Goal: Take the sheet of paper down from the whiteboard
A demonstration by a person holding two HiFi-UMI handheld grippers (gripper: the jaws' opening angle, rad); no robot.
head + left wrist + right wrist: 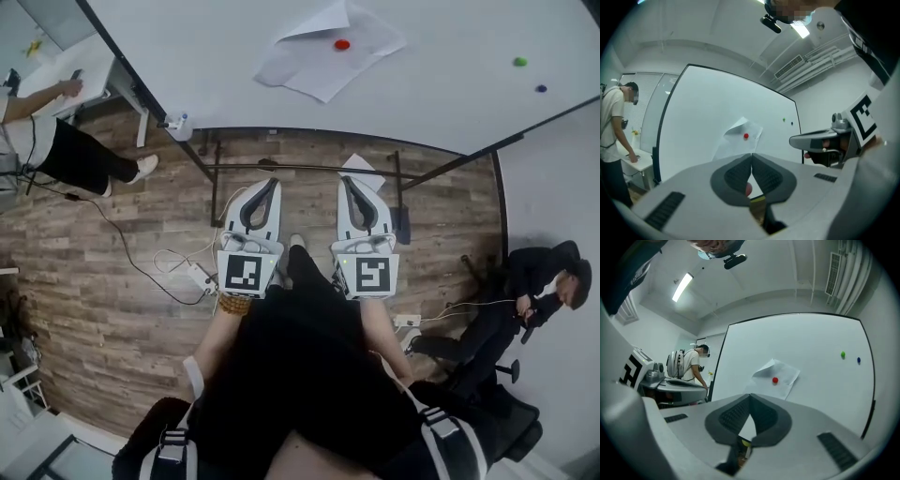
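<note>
whiteboard (pixel 216 66): smooth white face, faint sheen, dark frame
sheet of paper (pixel 323 58): thin white paper, matt, creased
floor (pixel 103 300): matt brown wood-grain planks
left claw (pixel 751 155): matt grey plastic shell, dark ribbed pads
right claw (pixel 749 397): matt grey plastic, dark ribbed pads

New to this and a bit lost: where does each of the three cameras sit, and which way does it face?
Head view: on the person's head, facing steeply down at whiteboard, left gripper, right gripper; own dark clothes show.
Left gripper view: on that gripper, facing the whiteboard along its shut jaws; right gripper at right.
Right gripper view: likewise; left gripper at left.
Shared: all show the sheet of paper under a red magnet.
</note>
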